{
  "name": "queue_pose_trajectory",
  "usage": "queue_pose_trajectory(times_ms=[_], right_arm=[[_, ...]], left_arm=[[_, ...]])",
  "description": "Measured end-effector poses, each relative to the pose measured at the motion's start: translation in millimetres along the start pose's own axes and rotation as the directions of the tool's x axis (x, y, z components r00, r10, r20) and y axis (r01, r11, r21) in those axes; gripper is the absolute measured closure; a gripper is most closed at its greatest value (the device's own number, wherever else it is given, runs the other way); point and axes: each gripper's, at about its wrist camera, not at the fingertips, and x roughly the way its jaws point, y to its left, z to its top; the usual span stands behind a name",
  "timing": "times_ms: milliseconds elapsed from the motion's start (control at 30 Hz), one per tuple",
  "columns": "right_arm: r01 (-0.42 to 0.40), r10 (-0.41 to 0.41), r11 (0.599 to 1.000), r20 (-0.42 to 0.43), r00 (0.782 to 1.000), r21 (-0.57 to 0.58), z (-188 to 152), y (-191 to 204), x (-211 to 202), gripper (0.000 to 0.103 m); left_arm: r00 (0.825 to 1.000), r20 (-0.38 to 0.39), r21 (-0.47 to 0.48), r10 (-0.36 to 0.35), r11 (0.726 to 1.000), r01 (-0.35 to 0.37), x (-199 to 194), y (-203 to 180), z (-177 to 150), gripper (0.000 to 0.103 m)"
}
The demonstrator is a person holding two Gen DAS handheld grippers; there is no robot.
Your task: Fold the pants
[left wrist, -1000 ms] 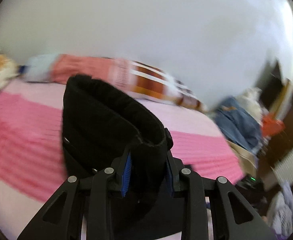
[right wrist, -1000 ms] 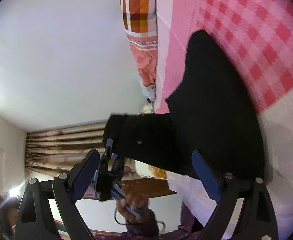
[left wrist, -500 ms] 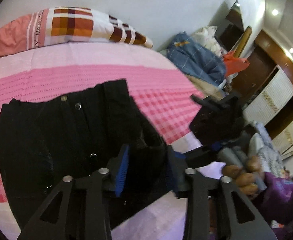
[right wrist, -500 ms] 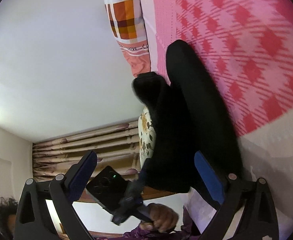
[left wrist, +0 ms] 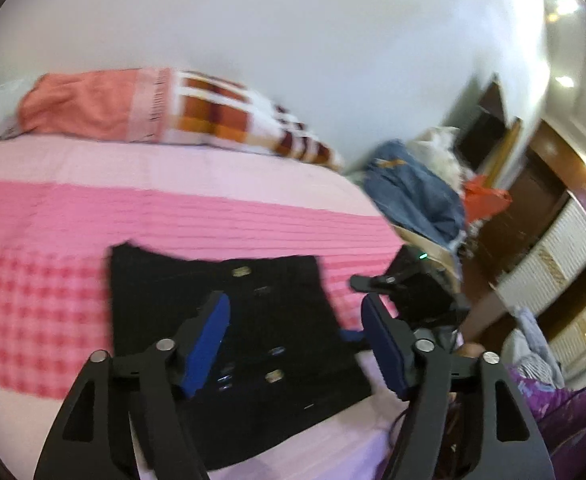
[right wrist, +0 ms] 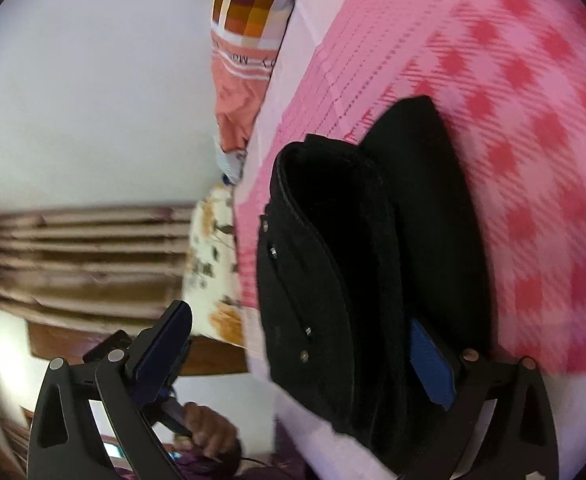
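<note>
The black pants (left wrist: 245,328) lie folded into a flat stack on the pink checked bedspread (left wrist: 37,280), metal buttons showing on top. My left gripper (left wrist: 295,340) is open just above them, holding nothing. In the right wrist view the pants (right wrist: 353,280) show as a folded stack with the waistband edge facing me. My right gripper (right wrist: 301,356) is open, its fingers wide apart, one blue pad (right wrist: 429,360) against the fabric's side. The right gripper also shows in the left wrist view (left wrist: 409,292), beside the pants' right edge.
A checked orange and pink pillow (left wrist: 173,108) lies at the bed's head by the white wall. A pile of blue and white clothes (left wrist: 417,188) sits off the bed's right side. Brown curtains (right wrist: 73,260) and a floral pillow (right wrist: 213,264) are at the left.
My left gripper held a fold of the pants, laid it down onto the stack, then opened and let go. My right gripper stayed open and moved closer to the pants.
</note>
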Motion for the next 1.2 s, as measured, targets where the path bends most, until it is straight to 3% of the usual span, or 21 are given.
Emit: queue_pose_trajectory(times_ms=[67, 133, 167, 200, 267, 400, 533, 633, 700, 767, 867, 933, 1000, 1100, 1200], right_arm=[[0.058, -0.059, 0.997, -0.016, 0.998, -0.058, 1, 8, 8, 0.008], [0.211, -0.223, 0.954, -0.035, 0.974, -0.212, -8, 27, 22, 0.041], [0.261, -0.278, 0.933, -0.036, 0.960, -0.249, -12, 31, 26, 0.067], [0.296, -0.315, 0.919, -0.031, 0.949, -0.262, -15, 31, 27, 0.084], [0.248, -0.261, 0.942, -0.026, 0.965, -0.224, -15, 25, 16, 0.088], [0.228, -0.224, 0.944, 0.045, 0.974, -0.237, -23, 31, -18, 0.090], [0.232, -0.217, 0.957, 0.103, 0.971, -0.171, -19, 14, -44, 0.090], [0.234, -0.223, 0.963, 0.093, 0.970, -0.134, -15, -6, -44, 0.089], [0.190, -0.182, 0.978, 0.103, 0.978, -0.081, -14, -16, -46, 0.081], [0.197, -0.186, 0.979, 0.157, 0.970, -0.055, -15, -14, -60, 0.074], [0.133, -0.117, 0.990, 0.255, 0.960, -0.048, -34, 1, -99, 0.073], [0.051, -0.041, 0.998, 0.254, 0.966, -0.031, -57, 10, -110, 0.073], [0.017, -0.017, 1.000, 0.218, 0.976, 0.003, -78, 10, -106, 0.073], [0.033, -0.040, 0.998, 0.161, 0.986, 0.048, -98, 6, -87, 0.073], [0.116, -0.125, 0.991, 0.140, 0.982, 0.074, -103, 0, -68, 0.073]], left_arm=[[1.000, -0.006, -0.049, 0.028, 0.998, -0.028, -6, 16, -7, 0.033], [0.998, -0.016, -0.124, 0.053, 0.991, -0.055, -10, 38, -15, 0.033], [0.997, -0.024, -0.156, 0.069, 0.985, -0.072, -11, 48, -20, 0.033], [0.996, -0.032, -0.177, 0.082, 0.980, -0.087, -10, 55, -25, 0.033], [0.993, -0.050, -0.205, 0.105, 0.972, -0.113, -9, 65, -32, 0.033], [0.993, -0.060, -0.239, 0.104, 0.964, -0.116, -10, 73, -36, 0.033], [0.990, -0.092, -0.193, 0.105, 0.974, -0.121, -2, 66, -37, 0.032], [0.989, -0.113, -0.154, 0.100, 0.981, -0.117, 9, 57, -42, 0.032], [0.983, -0.146, -0.122, 0.112, 0.984, -0.130, 20, 53, -46, 0.032], [0.977, -0.178, -0.113, 0.117, 0.984, -0.139, 27, 52, -49, 0.032], [0.975, -0.192, -0.116, 0.116, 0.983, -0.140, 25, 52, -51, 0.032], [0.977, -0.173, -0.120, 0.122, 0.982, -0.144, 18, 53, -51, 0.032], [0.978, -0.171, -0.140, 0.116, 0.980, -0.141, 15, 57, -51, 0.032], [0.981, -0.164, -0.173, 0.102, 0.976, -0.131, 14, 61, -50, 0.032], [0.981, -0.164, -0.177, 0.103, 0.975, -0.132, 13, 63, -50, 0.032]])
